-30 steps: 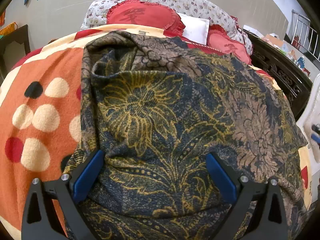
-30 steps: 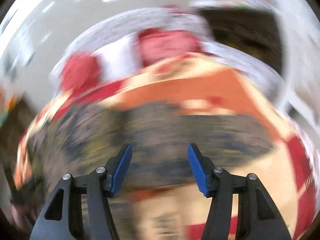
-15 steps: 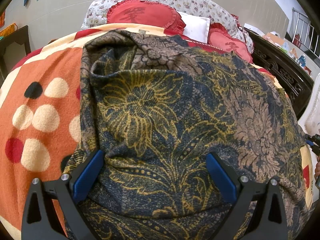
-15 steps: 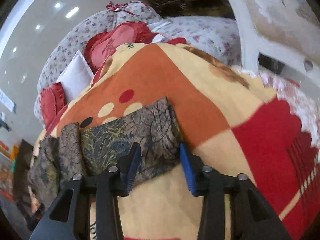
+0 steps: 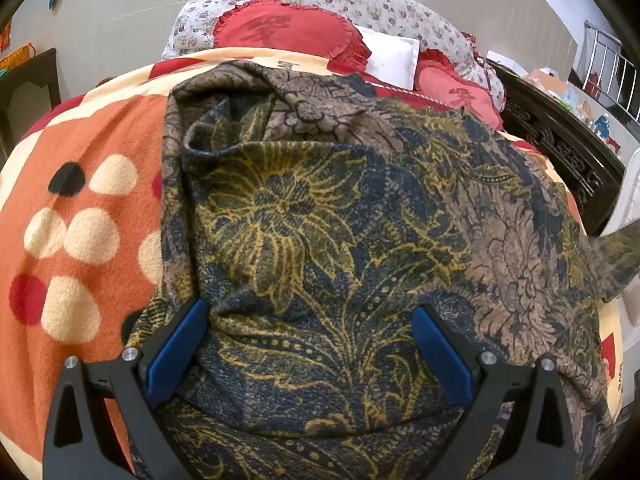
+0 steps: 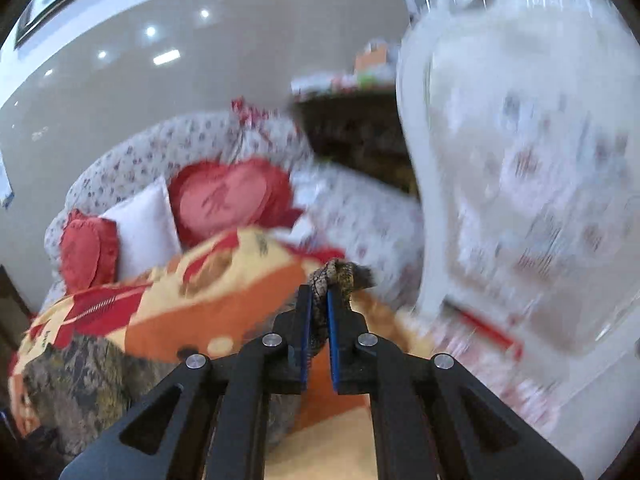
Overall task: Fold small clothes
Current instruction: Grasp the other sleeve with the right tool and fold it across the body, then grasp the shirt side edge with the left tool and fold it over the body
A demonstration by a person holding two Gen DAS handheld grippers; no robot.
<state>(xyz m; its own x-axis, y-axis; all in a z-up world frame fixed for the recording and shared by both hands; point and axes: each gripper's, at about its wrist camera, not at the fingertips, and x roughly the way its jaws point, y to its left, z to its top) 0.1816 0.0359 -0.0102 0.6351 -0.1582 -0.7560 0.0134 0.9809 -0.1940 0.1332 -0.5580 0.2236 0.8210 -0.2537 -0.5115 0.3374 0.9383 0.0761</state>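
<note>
A dark blue, gold and brown floral garment (image 5: 320, 240) lies spread on an orange, cream and red blanket (image 5: 88, 200). My left gripper (image 5: 308, 336) is open, its blue fingers (image 5: 176, 344) resting low on the cloth's near part. My right gripper (image 6: 318, 300) is shut on a corner of the garment (image 6: 340, 276) and holds it lifted above the blanket (image 6: 224, 304). That raised corner also shows at the right edge of the left wrist view (image 5: 616, 256). More of the garment (image 6: 80, 380) lies lower left in the right wrist view.
Red heart cushions (image 5: 280, 32) and a white pillow (image 5: 392, 56) lean on a floral headboard behind the blanket. A dark carved wooden bed frame (image 5: 560, 148) runs along the right. A white upright object (image 6: 520, 200), blurred, stands close on the right.
My right gripper has closed on the garment's corner and lifted it up. The lifted corner has come into the left wrist view. My left gripper has stayed still and open.
</note>
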